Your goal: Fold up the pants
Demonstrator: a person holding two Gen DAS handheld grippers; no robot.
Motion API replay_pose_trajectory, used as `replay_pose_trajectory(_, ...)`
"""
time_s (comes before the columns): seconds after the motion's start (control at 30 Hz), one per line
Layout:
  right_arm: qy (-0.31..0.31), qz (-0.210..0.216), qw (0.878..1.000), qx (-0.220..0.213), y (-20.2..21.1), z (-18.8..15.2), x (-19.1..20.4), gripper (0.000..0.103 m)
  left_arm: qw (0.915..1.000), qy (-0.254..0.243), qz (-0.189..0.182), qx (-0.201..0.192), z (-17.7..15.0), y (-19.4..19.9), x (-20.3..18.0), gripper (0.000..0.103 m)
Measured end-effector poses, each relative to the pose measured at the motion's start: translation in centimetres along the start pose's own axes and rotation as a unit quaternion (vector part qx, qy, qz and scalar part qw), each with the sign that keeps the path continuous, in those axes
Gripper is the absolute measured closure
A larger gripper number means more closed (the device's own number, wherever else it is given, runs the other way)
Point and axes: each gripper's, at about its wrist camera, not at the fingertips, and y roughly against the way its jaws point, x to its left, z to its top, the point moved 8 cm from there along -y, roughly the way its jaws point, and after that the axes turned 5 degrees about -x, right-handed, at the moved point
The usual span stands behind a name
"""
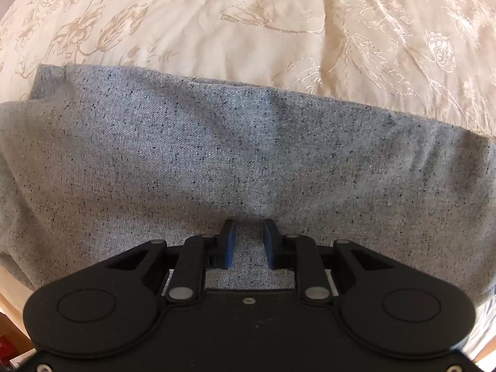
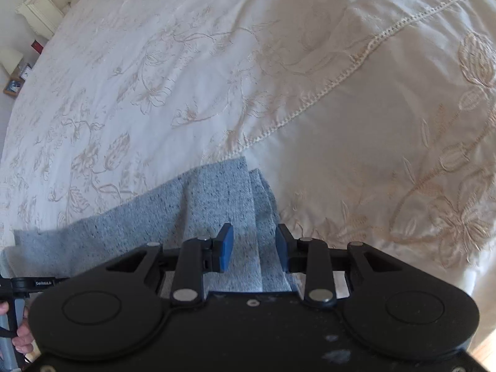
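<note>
The pants (image 1: 217, 155) are a matt, coarse-woven grey cloth flecked with dark specks. Beneath them the bedspread (image 1: 217, 15) is smooth cream fabric with a faint sheen, its floral embroidery glossier on the right. The left hand-held gripper (image 1: 249, 241) and right hand-held gripper (image 2: 254, 243) are matt black plastic with dull metal pivot pins and blue rubbery-looking pads (image 2: 228, 245).

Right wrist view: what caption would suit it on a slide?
Right gripper, jaws apart, poised over the end of grey speckled pants lying on a cream embroidered bedspread.
</note>
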Motion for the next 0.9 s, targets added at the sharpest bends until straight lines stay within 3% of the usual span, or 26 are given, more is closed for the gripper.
replay_pose_trajectory(0.3, 0.004, 0.073, 0.997, 0.021, -4.9, 0.9, 1.0, 0.07, 1.0, 0.001, 0.0, -0.001, 0.0, 0.0, -0.1, 0.074)
replay_pose_trajectory(0.33, 0.011, 0.079, 0.997, 0.018, -4.6, 0.9, 1.5, 0.076, 1.0, 0.0, -0.001, -0.001, 0.0, 0.0, -0.1, 0.074)
replay_pose_trajectory(0.37, 0.023, 0.088, 0.996, 0.014, -4.1, 0.8, 2.2, 0.095, 1.0, 0.0, -0.001, -0.001, 0.0, 0.0, -0.1, 0.074)
replay_pose_trajectory(0.4, 0.037, 0.09, 0.995, 0.015, -3.5, 0.6, 2.8, 0.098, 1.0, 0.0, -0.001, -0.001, 0.0, 0.0, -0.1, 0.074)
replay_pose_trajectory(0.63, 0.115, 0.097, 0.988, -0.02, 3.5, -0.5, 7.7, 0.1, 1.0, 0.001, -0.002, 0.002, 0.0, -0.1, -0.1, 0.074)
replay_pose_trajectory(0.77, 0.097, 0.057, 0.994, -0.013, 4.8, -0.8, 5.7, 0.1, 1.0, 0.007, 0.0, 0.002, 0.1, -0.2, 0.0, 0.074)
replay_pose_trajectory(0.9, 0.07, -0.024, 0.997, -0.007, 1.2, -0.5, 0.3, 0.1, 1.0, -0.003, 0.005, 0.0, 0.0, -0.1, -0.2, 0.074)
